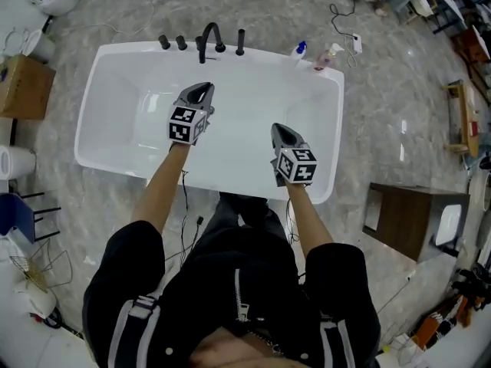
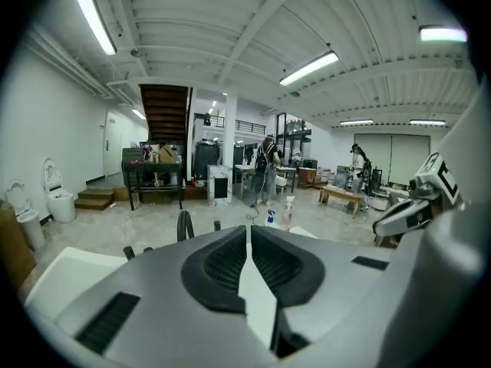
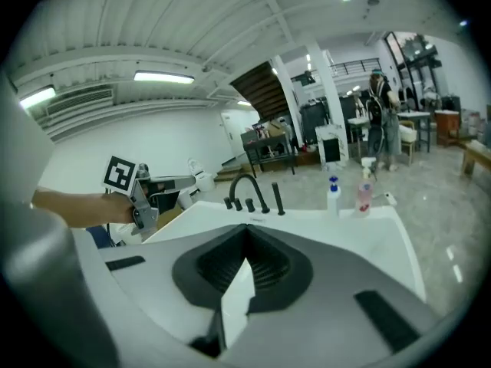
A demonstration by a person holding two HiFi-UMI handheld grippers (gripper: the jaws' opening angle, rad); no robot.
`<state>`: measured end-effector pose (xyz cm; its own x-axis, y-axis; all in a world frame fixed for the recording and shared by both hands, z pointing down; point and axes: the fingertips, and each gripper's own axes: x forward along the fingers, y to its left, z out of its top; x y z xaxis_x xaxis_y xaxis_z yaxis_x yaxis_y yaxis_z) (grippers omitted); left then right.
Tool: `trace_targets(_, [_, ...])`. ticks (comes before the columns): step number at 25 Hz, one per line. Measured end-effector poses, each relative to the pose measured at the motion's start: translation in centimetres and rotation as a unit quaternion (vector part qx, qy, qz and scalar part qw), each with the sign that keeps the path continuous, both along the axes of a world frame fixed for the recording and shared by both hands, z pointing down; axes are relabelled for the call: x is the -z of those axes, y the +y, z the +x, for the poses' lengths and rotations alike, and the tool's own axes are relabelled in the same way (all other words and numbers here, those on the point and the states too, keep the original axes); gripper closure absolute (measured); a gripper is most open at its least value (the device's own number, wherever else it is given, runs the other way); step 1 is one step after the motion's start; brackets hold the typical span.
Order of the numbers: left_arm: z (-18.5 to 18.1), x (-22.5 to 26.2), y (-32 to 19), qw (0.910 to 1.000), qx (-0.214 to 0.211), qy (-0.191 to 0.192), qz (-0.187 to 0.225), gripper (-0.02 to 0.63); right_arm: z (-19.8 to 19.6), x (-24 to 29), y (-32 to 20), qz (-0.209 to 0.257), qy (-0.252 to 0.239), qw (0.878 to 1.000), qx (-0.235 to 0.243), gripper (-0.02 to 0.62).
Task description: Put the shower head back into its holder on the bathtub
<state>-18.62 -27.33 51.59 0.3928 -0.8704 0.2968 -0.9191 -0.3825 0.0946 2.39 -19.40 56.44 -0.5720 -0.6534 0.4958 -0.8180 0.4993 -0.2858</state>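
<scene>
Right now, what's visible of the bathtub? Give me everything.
The bathtub is white and glossy, rectangular with rounded corners, standing on a grey marbled floor. Its basin looks empty. Black fittings sit on the far rim: a curved spout, small knobs and an upright rod. Two bottles stand at its far right corner. The left gripper and right gripper hang above the basin, fingers shut, touching nothing.

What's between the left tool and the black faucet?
Nothing: only bare white bathtub wall separates the left tool from the black faucet, seen in the head view.
</scene>
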Motion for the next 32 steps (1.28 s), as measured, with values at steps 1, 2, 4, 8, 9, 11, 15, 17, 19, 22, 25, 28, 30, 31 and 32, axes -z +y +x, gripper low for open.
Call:
trace_targets(1, [-0.3,1.4,0.2,0.9999,0.002,0.000,0.011,0.568,-0.5,1.7,-0.6,0.019,0.000,1.000,0.005,0.586])
trace_targets(2, [-0.6,2.7,0.3,0.9998,0.005,0.000,0.022,0.568,-0.9,3.5,-1.2,0.038,0.000,0.999,0.008,0.586])
trace_targets(4, [-0.6,5.3,0.8,0.9991,0.008,0.003,0.041,0.568,-1.0,6.3,-2.0,0.071,0.000,0.997,0.013,0.586])
trace_targets(8, [0.0,10.0,1.6,0.9970,0.001,0.008,0.076,0.568,-0.7,11.3,-3.7,0.128,-0.004,0.992,0.010,0.586])
trace_targets(9, [0.1,10.9,1.8,0.9965,-0.001,0.010,0.083,0.568,-0.7,12.4,-3.9,0.141,-0.005,0.990,0.007,0.586])
trace_targets(11, [-0.1,12.0,2.4,0.9956,-0.003,0.013,0.092,0.568,-0.9,14.0,-4.0,0.163,-0.006,0.987,0.003,0.586])
trace_targets(15, [-0.7,12.8,3.5,0.9953,-0.001,0.015,0.095,0.568,-1.1,15.9,-3.7,0.193,-0.007,0.981,-0.002,0.587])
trace_targets(17, [-0.7,12.7,3.9,0.9956,-0.002,0.017,0.093,0.568,-0.9,16.0,-3.5,0.197,-0.010,0.980,-0.007,0.586])
trace_targets(19, [-0.9,12.4,4.2,0.9958,-0.003,0.021,0.089,0.568,-0.7,15.8,-3.2,0.195,-0.014,0.981,-0.014,0.586])
trace_targets(22, [-1.2,11.8,4.5,0.9960,-0.004,0.023,0.086,0.568,-0.6,15.7,-3.0,0.192,-0.015,0.981,-0.025,0.587])
trace_targets(25, [-1.1,11.4,4.4,0.9961,-0.009,0.021,0.085,0.568,-0.7,15.8,-2.8,0.193,-0.015,0.981,-0.031,0.586])
trace_targets(28, [-0.5,11.1,4.6,0.9961,-0.014,0.021,0.084,0.568,-0.6,15.7,-2.4,0.194,-0.012,0.981,-0.030,0.586])
trace_targets(30, [-0.2,11.0,4.7,0.9961,-0.017,0.020,0.084,0.568,-0.5,15.5,-2.2,0.193,-0.009,0.981,-0.028,0.586])
trace_targets(31, [0.0,11.0,4.7,0.9961,-0.018,0.020,0.084,0.568,-0.4,15.4,-2.2,0.192,-0.008,0.981,-0.027,0.586])
trace_targets(32, [0.1,10.9,4.7,0.9961,-0.019,0.020,0.083,0.568,-0.3,15.3,-2.2,0.190,-0.008,0.981,-0.027,0.587])
